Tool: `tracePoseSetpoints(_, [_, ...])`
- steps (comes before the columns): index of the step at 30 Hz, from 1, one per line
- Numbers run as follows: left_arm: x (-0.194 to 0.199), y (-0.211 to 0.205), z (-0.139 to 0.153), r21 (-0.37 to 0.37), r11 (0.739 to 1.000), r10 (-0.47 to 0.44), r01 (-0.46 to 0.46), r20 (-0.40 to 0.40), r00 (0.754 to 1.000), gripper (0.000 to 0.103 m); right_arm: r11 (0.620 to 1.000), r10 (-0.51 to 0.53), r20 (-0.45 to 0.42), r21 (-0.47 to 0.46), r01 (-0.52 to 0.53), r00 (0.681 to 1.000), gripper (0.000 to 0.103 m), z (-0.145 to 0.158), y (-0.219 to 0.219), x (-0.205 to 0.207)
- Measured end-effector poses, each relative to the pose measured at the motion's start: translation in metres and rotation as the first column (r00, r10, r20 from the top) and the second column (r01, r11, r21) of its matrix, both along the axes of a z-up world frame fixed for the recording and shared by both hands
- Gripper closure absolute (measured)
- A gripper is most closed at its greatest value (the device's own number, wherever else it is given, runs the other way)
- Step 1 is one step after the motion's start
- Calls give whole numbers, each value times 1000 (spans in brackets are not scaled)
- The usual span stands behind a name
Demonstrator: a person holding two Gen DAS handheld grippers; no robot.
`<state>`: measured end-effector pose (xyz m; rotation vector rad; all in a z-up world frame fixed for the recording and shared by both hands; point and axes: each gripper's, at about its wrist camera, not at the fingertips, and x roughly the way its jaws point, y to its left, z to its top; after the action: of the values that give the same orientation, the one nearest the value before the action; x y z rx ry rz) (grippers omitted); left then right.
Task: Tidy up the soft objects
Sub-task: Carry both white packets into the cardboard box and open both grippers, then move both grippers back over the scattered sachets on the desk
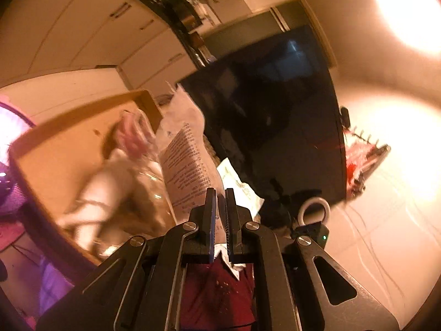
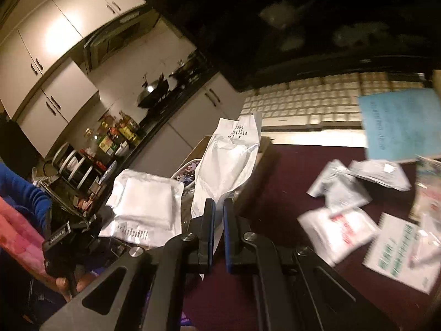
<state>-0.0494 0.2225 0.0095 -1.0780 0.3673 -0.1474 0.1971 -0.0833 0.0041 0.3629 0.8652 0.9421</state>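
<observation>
Maroon cloth (image 2: 278,182) covered the table in the right wrist view and was the broadest surface there, running from the centre out toward 3 o'clock. At 12 o'clock above it a dark monitor (image 2: 275,13) loomed, with a pale keyboard (image 2: 308,102) just beneath its lower edge. In the left wrist view a cardboard box (image 1: 69,149) filled the 9 o'clock side, blurred, with white and pink soft items (image 1: 129,138) lying inside it; a black screen (image 1: 270,115) stood at 1 o'clock.

Next in size came the packets. The left gripper (image 1: 220,201) was clenched on a white printed packet (image 1: 187,160), which rose from the jaws toward 11 o'clock, beside the box's near wall; whether it touched the box could not be told. From the right wrist camera that same left gripper (image 2: 96,218) showed at 8 o'clock, in a hand (image 2: 71,281), carrying a flat white pouch (image 2: 146,204). The right gripper (image 2: 217,209) was clamped on a long white sealed packet (image 2: 228,165), which stood up from the jaws toward 12 o'clock with printed digits near its top edge, in front of the box rim (image 2: 264,149).

Smaller packets (image 2: 339,229) lay scattered on the cloth at 3 o'clock, well apart from the held one, with a blue leaflet (image 2: 399,124) above them at 2 o'clock and a green-printed sheet (image 2: 399,251) at 4 o'clock.
</observation>
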Motion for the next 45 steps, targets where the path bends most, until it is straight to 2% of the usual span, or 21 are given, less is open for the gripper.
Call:
tracePoseSetpoints(7, [-4, 25, -27, -28, 998, 60, -62, -84, 995, 98, 995, 17, -47, -92, -21, 999, 100, -16, 50, 22])
tracePoseSetpoints(9, [-2, 26, -30, -5, 998, 66, -67, -116, 991, 98, 995, 7, -53, -98, -12, 999, 99, -18, 55, 26])
tracePoseSetpoints(13, [5, 14, -25, 101, 992, 97, -81, -162, 982, 98, 994, -10, -67, -110, 3, 998, 95, -23, 60, 31])
tracePoseSetpoints(14, [6, 11, -24, 131, 988, 104, -82, -169, 980, 92, 995, -15, -69, -104, 8, 998, 95, -25, 59, 32])
tracePoseSetpoints(16, [8, 4, -23, 163, 984, 102, -74, -175, 979, 61, 995, -28, -85, -94, 20, 996, 95, -27, 59, 37])
tracePoseSetpoints(17, [7, 1, -26, 155, 986, 94, -68, -164, 982, 27, 995, -37, -94, -91, 28, 995, 94, -29, 58, 39])
tracePoseSetpoints(18, [6, -1, -27, 145, 987, 89, -67, -151, 985, 13, 995, -43, -101, -91, 34, 994, 81, -31, 58, 41])
tracePoseSetpoints(19, [4, -1, -27, 130, 989, 85, -68, -130, 988, 13, 995, -49, -99, -92, 40, 994, 73, -31, 57, 42])
tracePoseSetpoints(20, [2, -1, -28, 107, 992, 80, -67, -113, 990, 13, 994, -61, -92, -94, 53, 994, 57, -31, 54, 42])
tracePoseSetpoints(21, [1, -2, -28, 93, 993, 78, -69, -106, 991, 13, 993, -86, -76, -92, 79, 993, 49, -29, 48, 40])
tracePoseSetpoints(23, [-2, -6, -25, 110, 990, 105, -93, -108, 989, 13, 994, -92, -59, -64, 88, 994, 48, -24, 37, 35])
tracePoseSetpoints(25, [-5, -16, -17, 190, 973, 155, -133, -104, 982, 13, 996, -86, -46, -41, 84, 995, 48, -18, 26, 26])
tracePoseSetpoints(27, [-10, -38, -3, 330, 921, 246, -209, -74, 966, 13, 996, -83, -18, -27, 83, 996, 48, -13, 12, 12])
tracePoseSetpoints(29, [-10, -60, 8, 426, 869, 288, -253, -17, 958, 13, 997, -77, 18, -22, 78, 997, 48, -9, -3, -4])
tracePoseSetpoints(31, [-6, -88, 16, 491, 836, 269, -246, 24, 963, 13, 996, -80, 53, -26, 82, 995, 47, -7, -20, -18])
tracePoseSetpoints(33, [0, -112, 20, 544, 810, 250, -219, 16, 968, 13, 995, -96, 62, -33, 98, 993, 44, -9, -39, -29])
tracePoseSetpoints(37, [19, -159, 18, 609, 780, 166, -143, 19, 986, 13, 994, -104, 25, -41, 105, 994, 41, -21, -79, -42])
tracePoseSetpoints(40, [43, -188, 11, 630, 776, 80, -39, -36, 996, 13, 989, -131, 25, -66, 133, 991, 41, -28, -108, -48])
tracePoseSetpoints(45, [77, -216, -4, 573, 809, -42, 130, -164, 986, 13, 980, -184, 12, -80, 184, 983, 41, -36, -140, -49])
